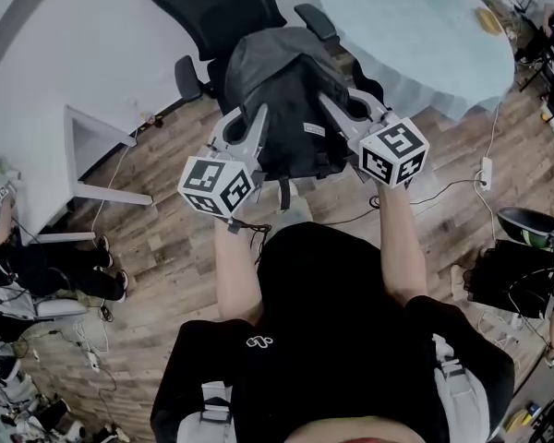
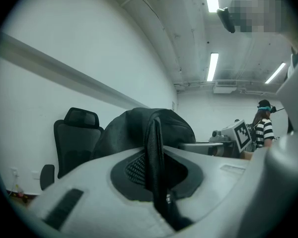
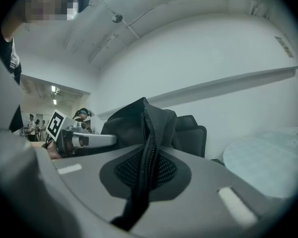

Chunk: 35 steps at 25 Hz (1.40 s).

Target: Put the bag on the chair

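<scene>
The bag (image 1: 282,100) hangs between our two claws, just in front of the chair (image 1: 212,3) backrest. Our left claw (image 1: 256,123) is clamped on its strap (image 2: 155,157), our right claw (image 1: 335,109) on its zippered edge (image 3: 148,152).

Dark bag (image 1: 279,95) upright, against the black chair (image 1: 212,7).

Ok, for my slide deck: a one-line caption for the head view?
The left gripper and right gripper, both shut on the dark bag, hold it by a black office chair.
</scene>
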Each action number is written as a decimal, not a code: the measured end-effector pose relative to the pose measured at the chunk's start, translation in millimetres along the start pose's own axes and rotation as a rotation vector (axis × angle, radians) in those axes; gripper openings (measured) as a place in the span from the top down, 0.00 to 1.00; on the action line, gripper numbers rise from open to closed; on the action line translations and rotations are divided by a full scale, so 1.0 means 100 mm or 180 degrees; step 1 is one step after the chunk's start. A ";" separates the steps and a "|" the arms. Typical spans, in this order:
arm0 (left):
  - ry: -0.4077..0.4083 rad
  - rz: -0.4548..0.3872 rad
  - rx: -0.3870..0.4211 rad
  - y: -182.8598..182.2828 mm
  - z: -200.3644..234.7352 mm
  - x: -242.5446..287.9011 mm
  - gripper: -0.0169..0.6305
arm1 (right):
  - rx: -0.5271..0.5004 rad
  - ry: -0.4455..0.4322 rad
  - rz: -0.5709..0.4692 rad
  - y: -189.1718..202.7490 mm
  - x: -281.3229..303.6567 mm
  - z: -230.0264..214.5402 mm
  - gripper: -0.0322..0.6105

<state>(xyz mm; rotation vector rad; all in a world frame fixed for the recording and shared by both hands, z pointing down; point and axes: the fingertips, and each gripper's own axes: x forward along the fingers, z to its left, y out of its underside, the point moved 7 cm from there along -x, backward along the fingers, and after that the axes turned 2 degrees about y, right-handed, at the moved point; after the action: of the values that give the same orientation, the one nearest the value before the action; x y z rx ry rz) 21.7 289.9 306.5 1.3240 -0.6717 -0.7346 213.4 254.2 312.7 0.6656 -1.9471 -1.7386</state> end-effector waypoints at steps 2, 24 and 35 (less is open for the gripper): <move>-0.0005 -0.0006 0.0029 -0.01 0.09 0.06 0.95 | 0.0035 -0.0005 -0.0002 0.02 0.08 -0.06 0.92; 0.0078 0.0285 -0.0543 0.34 3.08 1.77 0.96 | 0.0557 0.0101 0.0460 0.51 2.96 -1.74 0.92; 0.0210 0.0651 -0.0570 0.36 4.35 2.62 0.96 | 0.1061 0.0281 0.0559 0.69 4.14 -2.54 0.92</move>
<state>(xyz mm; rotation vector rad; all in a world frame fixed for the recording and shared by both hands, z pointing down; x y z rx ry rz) -159.0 -176.2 402.8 1.0932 -0.6616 -0.5690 40.8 -193.8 413.3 0.6468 -2.1821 -1.2731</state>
